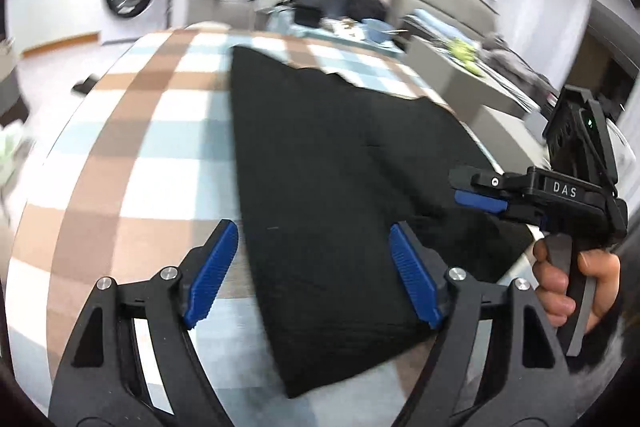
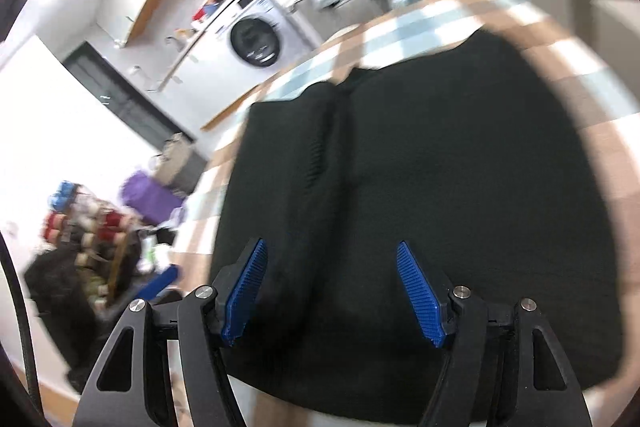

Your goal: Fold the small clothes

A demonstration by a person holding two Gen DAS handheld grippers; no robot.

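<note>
the black cloth (image 1: 320, 163) lies flat on the checked table (image 1: 132, 131). the left gripper (image 1: 312, 271) hangs over the cloth, wide apart, holding nothing. the right gripper (image 2: 332, 291) is over the cloth too, wide apart and holding nothing.

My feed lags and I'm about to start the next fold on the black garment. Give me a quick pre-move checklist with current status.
1. Left gripper open, nothing between its fingers: ok.
2. Right gripper open, holding nothing: ok.
3. Black garment lying on the checked tablecloth, not hanging free: ok.
4. Garment flat: not ok, a raised ridge runs down it.
5. Grippers apart from each other: ok.
6. Garment's near edge fully on the table: cannot tell.
</note>
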